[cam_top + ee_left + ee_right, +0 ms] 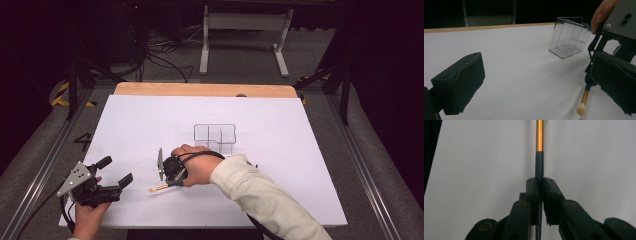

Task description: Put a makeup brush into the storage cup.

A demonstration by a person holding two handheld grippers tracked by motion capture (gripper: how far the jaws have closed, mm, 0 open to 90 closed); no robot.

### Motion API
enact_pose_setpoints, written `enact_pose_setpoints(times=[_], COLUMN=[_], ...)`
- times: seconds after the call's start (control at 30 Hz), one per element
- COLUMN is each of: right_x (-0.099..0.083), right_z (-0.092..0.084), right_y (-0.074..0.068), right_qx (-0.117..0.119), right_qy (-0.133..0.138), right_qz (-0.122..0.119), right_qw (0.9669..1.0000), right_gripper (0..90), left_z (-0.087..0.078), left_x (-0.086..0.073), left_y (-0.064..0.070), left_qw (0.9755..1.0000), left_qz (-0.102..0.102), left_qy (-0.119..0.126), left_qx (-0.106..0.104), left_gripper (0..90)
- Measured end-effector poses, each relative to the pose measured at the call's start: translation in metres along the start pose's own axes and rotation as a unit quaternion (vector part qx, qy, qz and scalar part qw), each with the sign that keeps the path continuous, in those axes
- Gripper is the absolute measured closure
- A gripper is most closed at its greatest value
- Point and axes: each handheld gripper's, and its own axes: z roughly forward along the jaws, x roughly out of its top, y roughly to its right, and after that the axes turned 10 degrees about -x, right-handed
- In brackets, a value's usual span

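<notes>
Right gripper (pixel 540 186) clamped on dark end of slim stick (pixel 539 150), low over white table (pixel 280 170). Gold shaft, cream bulb tip (pixel 581 109) sticking far out: could pivot or slip on lift. Left gripper (pixel 116 172) parked near left, wide open, empty. Beyond, clear divided box (pixel 215 136) just behind right hand (pixel 196 162); could clip thin wall.

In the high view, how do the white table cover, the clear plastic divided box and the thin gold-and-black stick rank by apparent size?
Largest to smallest:
1. White table cover, by far the largest.
2. Clear plastic divided box.
3. Thin gold-and-black stick; part of it is hidden in the right gripper, yet it looks smallest.
</notes>
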Motion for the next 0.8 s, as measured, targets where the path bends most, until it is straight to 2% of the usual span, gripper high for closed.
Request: enact_pose_setpoints(times=[0.2, 0.43, 0.57, 0.8], right_x=[-0.004, -0.007, -0.011, -0.018], right_z=[-0.011, -0.03, -0.039, -0.056], right_y=[-0.001, -0.006, -0.007, -0.009], right_qx=[-0.007, -0.025, -0.035, -0.048], right_qy=[0.017, 0.05, 0.072, 0.115], right_qz=[0.007, 0.016, 0.023, 0.04], right_qw=[0.9998, 0.9983, 0.9965, 0.9914], right_gripper=[83.8, 83.8, 83.8, 83.8], left_z=[0.0, 0.0, 0.0, 0.0], left_x=[0.0, 0.0, 0.0, 0.0], left_y=[0.0, 0.0, 0.0, 0.0], left_qw=[1.0, 1.0, 1.0, 1.0], left_qz=[-0.003, -0.003, -0.002, -0.002], left_qy=[0.001, 0.0, 0.0, -0.001], left_qx=[0.001, 0.002, 0.003, 0.003], left_gripper=[0.4, 0.4, 0.4, 0.4])
